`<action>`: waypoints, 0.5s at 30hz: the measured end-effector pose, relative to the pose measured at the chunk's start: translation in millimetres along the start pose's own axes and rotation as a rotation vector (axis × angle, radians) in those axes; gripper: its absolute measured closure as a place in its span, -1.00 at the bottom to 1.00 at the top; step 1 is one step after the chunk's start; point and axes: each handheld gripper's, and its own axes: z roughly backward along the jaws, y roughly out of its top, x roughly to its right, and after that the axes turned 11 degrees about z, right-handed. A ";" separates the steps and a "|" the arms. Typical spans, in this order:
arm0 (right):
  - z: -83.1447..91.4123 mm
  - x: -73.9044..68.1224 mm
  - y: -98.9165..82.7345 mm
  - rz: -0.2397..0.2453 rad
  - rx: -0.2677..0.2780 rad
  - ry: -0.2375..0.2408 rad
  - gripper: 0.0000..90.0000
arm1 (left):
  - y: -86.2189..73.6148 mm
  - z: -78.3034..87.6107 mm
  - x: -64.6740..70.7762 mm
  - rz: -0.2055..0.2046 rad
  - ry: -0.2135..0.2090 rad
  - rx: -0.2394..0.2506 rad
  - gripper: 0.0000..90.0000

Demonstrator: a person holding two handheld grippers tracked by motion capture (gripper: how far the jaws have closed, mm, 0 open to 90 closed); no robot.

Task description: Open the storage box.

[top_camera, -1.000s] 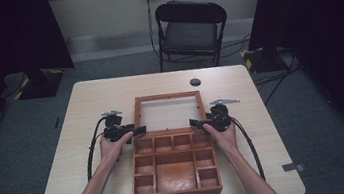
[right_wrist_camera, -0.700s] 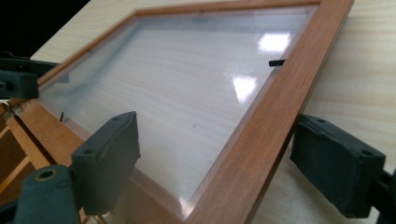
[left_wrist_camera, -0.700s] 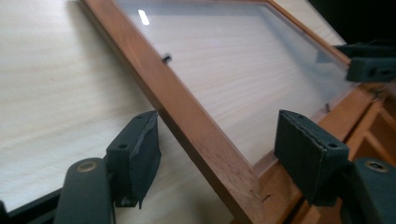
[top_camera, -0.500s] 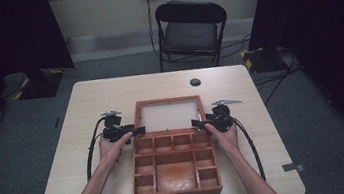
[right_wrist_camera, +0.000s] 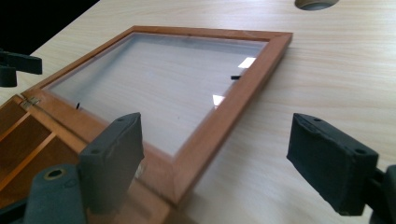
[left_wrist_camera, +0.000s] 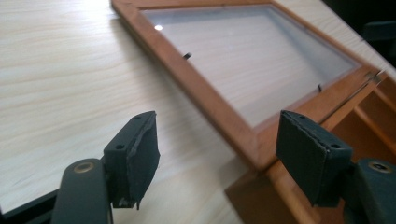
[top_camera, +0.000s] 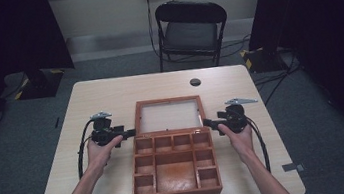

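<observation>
A: Where is the box point(top_camera: 174, 165) now?

B: On the table point(top_camera: 109, 92), near the person's edge, open. Its glass lid point(top_camera: 168, 116) is swung right back on the hinge and lies flat on the table just behind the box, so all the small compartments are exposed.

A: Why flat like that?

B: My guess is that a lid laid fully back cannot drop shut, and nothing stands in the way of reaching into the compartments. They look empty.

A: And the claws?

B: The left claw point(top_camera: 125, 133) sits just left of the box's back corner, at the hinge line. The right claw point(top_camera: 210, 122) mirrors it just right of the box. Each points inward at the lid's near corner. In the left gripper view the pads point(left_wrist_camera: 133, 156) stand apart with the lid's corner between them, not pressed. The right gripper view shows the same: pads point(right_wrist_camera: 114, 154) wide apart, the frame corner between and untouched.

A: So nothing is held?

B: Nothing. Both claws are apart, the left one having just been opening a little further. One at each side suits a wide lid, which would otherwise twist on its hinge.

A: Anything else?

B: A small round hole point(top_camera: 195, 82) in the table behind the box, and a folding chair point(top_camera: 190, 31) beyond that.
</observation>
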 end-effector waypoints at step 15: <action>65.8 -0.6 -33.7 0.019 -0.028 -0.053 -0.63 | -29.2 37.0 -0.7 -0.121 0.105 -0.052 -0.42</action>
